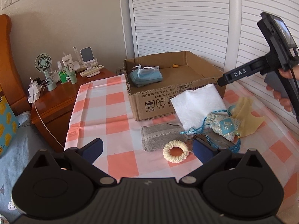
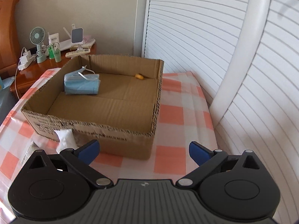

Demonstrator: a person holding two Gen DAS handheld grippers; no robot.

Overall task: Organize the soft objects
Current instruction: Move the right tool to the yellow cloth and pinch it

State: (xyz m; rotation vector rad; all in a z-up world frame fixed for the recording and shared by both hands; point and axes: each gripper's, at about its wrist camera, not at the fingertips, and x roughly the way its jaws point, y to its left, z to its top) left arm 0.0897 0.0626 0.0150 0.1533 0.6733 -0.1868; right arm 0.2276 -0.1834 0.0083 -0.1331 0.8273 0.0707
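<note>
An open cardboard box (image 1: 149, 100) stands on the checked tablecloth and holds a stack of blue face masks (image 1: 145, 74) and a small yellow object (image 1: 175, 65). In front of it lie a white cloth (image 1: 198, 104), a grey folded pad (image 1: 162, 136), a cream knitted ring (image 1: 175, 151), a blue-patterned sachet (image 1: 224, 126) and a yellow cloth (image 1: 246, 115). My left gripper (image 1: 147, 149) is open and empty, just short of the ring. My right gripper (image 2: 143, 152) is open and empty above the box's near right corner (image 2: 149, 136); the masks (image 2: 81, 84) lie inside at the left.
A wooden nightstand (image 1: 56, 100) at the left holds a fan (image 1: 44, 65), bottles, chargers and remotes. White slatted doors (image 1: 177, 18) stand behind and to the right. The other hand-held gripper (image 1: 243, 72) reaches over the box's right side. A bed edge (image 1: 18, 149) lies at the left.
</note>
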